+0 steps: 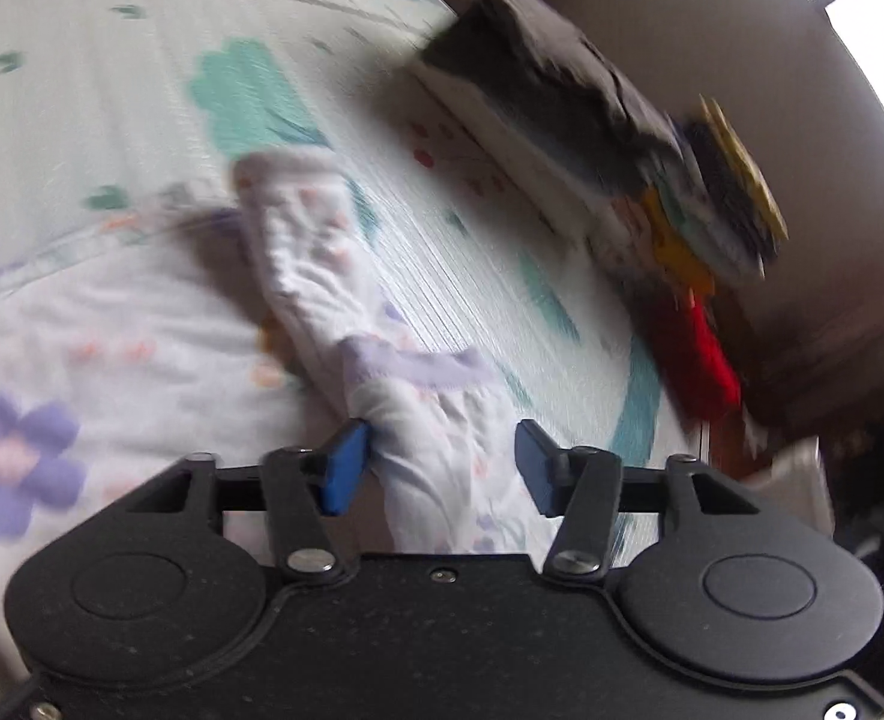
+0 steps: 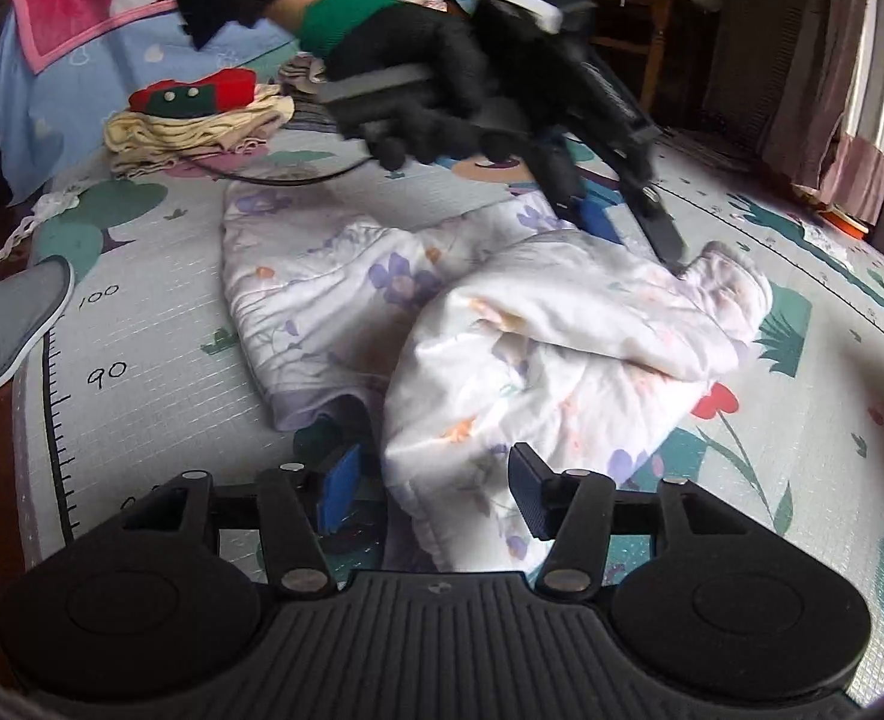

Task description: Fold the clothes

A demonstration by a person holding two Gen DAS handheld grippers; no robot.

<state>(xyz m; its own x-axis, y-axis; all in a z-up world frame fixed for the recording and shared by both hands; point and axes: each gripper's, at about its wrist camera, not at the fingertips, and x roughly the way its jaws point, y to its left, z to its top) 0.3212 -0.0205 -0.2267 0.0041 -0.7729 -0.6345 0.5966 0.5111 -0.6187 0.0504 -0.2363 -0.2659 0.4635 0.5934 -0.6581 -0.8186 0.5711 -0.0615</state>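
Observation:
A white garment (image 2: 562, 330) with purple flowers and lilac trim lies crumpled on a printed play mat (image 2: 141, 360). In the right wrist view my right gripper (image 2: 435, 492) hovers at the garment's near hem. Its jaws stand apart with a fold of cloth between them, and the left pad is clear of the fabric. A black-gloved hand (image 2: 417, 78) holds my left gripper (image 2: 634, 234) at the far sleeve cuff. In the blurred left wrist view the left gripper (image 1: 442, 468) stands open over a bunched strip of the garment (image 1: 309, 252), with cloth lying between the pads.
Folded cream clothes with a red and green piece (image 2: 195, 114) sit at the mat's far left. Pink and blue bedding (image 2: 81, 18) lies behind them, and a grey shoe (image 2: 9, 330) is at the left edge. A dark cloth on stacked boxes (image 1: 562, 96) borders the mat.

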